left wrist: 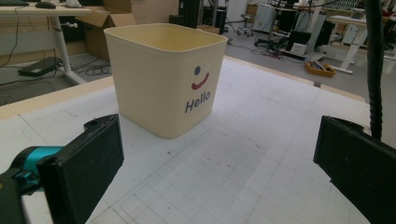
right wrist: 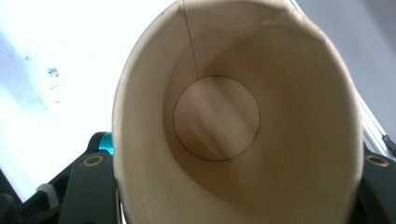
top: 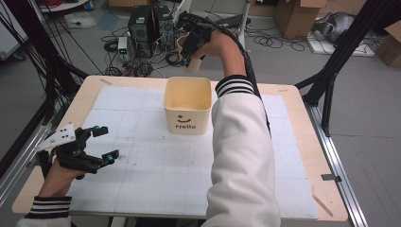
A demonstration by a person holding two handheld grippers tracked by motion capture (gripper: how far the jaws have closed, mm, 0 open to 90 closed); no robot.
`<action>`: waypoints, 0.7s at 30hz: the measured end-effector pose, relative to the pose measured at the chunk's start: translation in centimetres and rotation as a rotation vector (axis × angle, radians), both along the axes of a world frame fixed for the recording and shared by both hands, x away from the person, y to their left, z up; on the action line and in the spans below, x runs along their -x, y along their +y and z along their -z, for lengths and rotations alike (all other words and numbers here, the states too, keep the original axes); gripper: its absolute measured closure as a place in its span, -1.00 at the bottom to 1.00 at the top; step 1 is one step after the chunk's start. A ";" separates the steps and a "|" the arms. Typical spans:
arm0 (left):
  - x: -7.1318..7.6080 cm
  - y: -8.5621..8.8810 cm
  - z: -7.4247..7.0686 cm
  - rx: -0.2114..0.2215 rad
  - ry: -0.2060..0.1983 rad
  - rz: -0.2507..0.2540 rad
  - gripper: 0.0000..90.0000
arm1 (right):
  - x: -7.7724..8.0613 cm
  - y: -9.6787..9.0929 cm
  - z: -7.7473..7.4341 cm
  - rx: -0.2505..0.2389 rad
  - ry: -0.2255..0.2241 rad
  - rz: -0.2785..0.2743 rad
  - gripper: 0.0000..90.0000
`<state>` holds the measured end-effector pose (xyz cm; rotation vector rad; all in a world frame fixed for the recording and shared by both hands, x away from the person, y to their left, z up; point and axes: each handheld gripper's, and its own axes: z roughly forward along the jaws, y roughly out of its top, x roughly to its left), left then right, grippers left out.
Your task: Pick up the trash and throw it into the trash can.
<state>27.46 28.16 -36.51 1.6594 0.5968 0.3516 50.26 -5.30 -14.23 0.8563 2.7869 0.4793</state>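
My right gripper (top: 191, 57) is raised above the table's far edge, its jaws pinching a paper cup (right wrist: 233, 116) whose open mouth faces its camera. My left gripper (top: 105, 143) rests low at the near left, jaws spread wide with nothing between them. Between the two stands a cream bin (top: 187, 105) marked "Hello" on the gridded mat (top: 156, 175). My white sleeve (top: 243, 156) crosses the mat just beside the bin

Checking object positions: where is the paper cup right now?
The paper cup is clamped in the right gripper, raised beyond the far rim of the cream bin.
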 end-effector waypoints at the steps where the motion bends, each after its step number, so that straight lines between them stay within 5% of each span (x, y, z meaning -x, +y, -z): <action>1: 0.0 0.0 0.0 0.002 0.001 0.000 -0.95 | 0.0 0.0 0.0 -0.004 0.006 0.013 -0.24; 21: 0.0 0.1 0.1 -0.002 0.002 -0.003 -0.95 | -1.4 1.1 3.3 0.023 0.005 0.047 -0.24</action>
